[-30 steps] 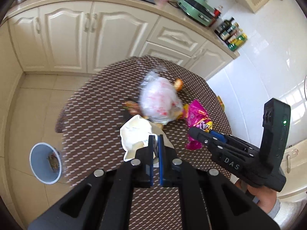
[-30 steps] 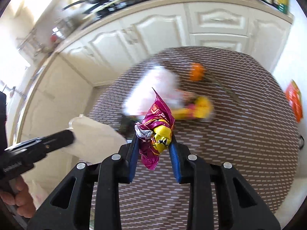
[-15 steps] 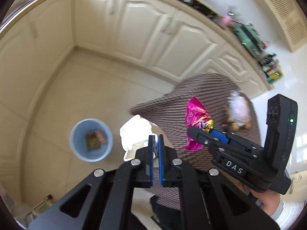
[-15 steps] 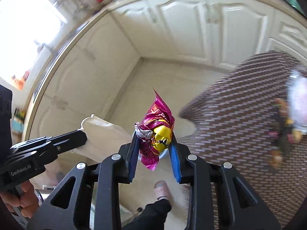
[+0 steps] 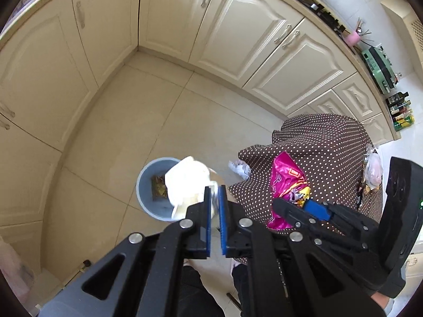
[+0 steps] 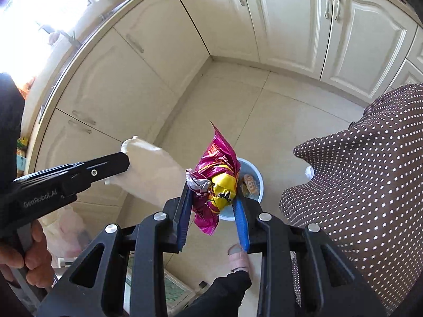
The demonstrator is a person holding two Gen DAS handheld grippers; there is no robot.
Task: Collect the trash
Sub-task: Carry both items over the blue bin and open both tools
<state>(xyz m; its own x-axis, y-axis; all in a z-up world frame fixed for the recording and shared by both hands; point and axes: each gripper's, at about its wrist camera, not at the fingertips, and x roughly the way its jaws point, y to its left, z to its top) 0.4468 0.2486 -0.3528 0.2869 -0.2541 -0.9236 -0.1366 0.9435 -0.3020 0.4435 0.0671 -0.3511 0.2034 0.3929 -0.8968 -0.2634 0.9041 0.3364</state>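
My left gripper [image 5: 214,190] is shut on a crumpled white paper cup [image 5: 187,182], which hangs over the blue trash bin [image 5: 148,200] on the floor. A snack wrapper lies inside the bin. In the right wrist view the same white cup [image 6: 150,174] sticks out from the left gripper [image 6: 124,159] at the left. My right gripper [image 6: 212,198] is shut on a crumpled magenta and yellow snack bag [image 6: 216,182], held above the bin [image 6: 257,185]. From the left wrist view that bag [image 5: 286,185] shows in front of the tablecloth.
A table under a brown dotted cloth [image 5: 325,153] stands at the right, with a clear plastic bag [image 5: 372,169] and other litter on it. A white crumpled scrap [image 5: 239,167] lies by the table's edge. Cream cabinets [image 5: 238,31] line the tiled floor. The person's foot [image 6: 238,260] is near the bin.
Both grippers swung away from the table to above the floor bin, carrying the white cup and the snack bag. The bin now sits right under the held items.
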